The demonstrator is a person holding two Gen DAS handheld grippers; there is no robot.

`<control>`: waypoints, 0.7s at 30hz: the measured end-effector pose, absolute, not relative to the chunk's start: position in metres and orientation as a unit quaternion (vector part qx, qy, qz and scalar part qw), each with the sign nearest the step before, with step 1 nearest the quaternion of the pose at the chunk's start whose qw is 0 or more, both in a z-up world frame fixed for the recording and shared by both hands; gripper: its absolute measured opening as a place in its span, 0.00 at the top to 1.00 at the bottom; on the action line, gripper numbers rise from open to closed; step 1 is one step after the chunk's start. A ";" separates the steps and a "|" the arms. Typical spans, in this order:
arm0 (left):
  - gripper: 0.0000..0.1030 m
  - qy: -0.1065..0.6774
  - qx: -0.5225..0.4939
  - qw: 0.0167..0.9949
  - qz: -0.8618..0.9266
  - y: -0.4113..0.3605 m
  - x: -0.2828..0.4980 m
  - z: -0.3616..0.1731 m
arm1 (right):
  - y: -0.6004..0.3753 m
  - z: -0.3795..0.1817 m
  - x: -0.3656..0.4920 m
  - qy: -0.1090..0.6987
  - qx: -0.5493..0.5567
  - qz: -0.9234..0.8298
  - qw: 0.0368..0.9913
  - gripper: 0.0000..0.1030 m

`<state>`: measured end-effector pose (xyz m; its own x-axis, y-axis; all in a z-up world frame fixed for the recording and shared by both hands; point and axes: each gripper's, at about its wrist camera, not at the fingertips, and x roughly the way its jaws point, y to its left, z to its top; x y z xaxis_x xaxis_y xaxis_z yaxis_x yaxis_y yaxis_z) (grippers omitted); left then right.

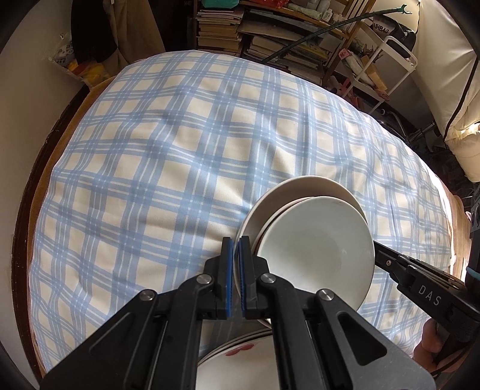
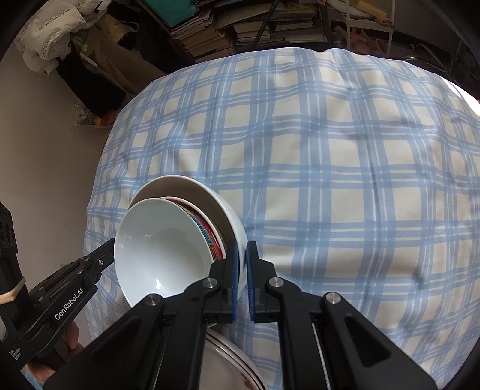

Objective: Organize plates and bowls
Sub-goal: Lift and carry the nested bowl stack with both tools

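Closest to both cameras, the left gripper [image 1: 236, 277] and right gripper [image 2: 243, 282] have their fingers clamped on opposite rims of the outer white bowl [image 2: 223, 207], sharing the load. Its nested bowl stack [image 1: 315, 249] hangs tilted above the plates [image 2: 228, 366] at 6 o'clock, over the plaid-covered table [image 2: 345, 180].

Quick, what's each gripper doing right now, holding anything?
Left gripper: closed on the rim of the outer bowl.
Right gripper: closed on the same bowl's opposite rim.

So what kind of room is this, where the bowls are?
Probably a crowded room in someone's home, maybe a bedroom or storeroom. Stacks of books fill shelves at the back, clothes hang by the wall, and the bowls sit on a soft blue checked cloth, like a blanket.
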<state>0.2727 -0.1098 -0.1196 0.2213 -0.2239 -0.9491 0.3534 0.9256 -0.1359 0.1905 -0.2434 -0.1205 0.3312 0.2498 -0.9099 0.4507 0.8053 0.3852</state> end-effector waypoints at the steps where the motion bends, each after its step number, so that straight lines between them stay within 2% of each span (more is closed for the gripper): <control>1: 0.97 0.596 0.047 0.779 -0.187 -0.108 0.273 -0.120 | -0.243 -0.121 0.191 0.574 0.305 -0.066 0.757 0.92; 8: 0.97 0.592 0.039 0.780 -0.200 -0.104 0.271 -0.118 | -0.245 -0.122 0.185 0.560 0.314 -0.067 0.763 0.92; 16: 0.98 0.597 0.078 0.772 -0.205 -0.114 0.272 -0.117 | -0.241 -0.118 0.194 0.593 0.259 -0.055 0.761 0.95; 21: 0.98 0.595 0.064 0.775 -0.203 -0.112 0.272 -0.119 | -0.247 -0.125 0.195 0.597 0.279 -0.050 0.750 0.93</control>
<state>0.2718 -0.1119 -0.1194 0.2101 -0.2392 -0.9480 0.3918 0.9090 -0.1425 0.1951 -0.2475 -0.1253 0.2824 0.2580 -0.9239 0.4090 0.8389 0.3593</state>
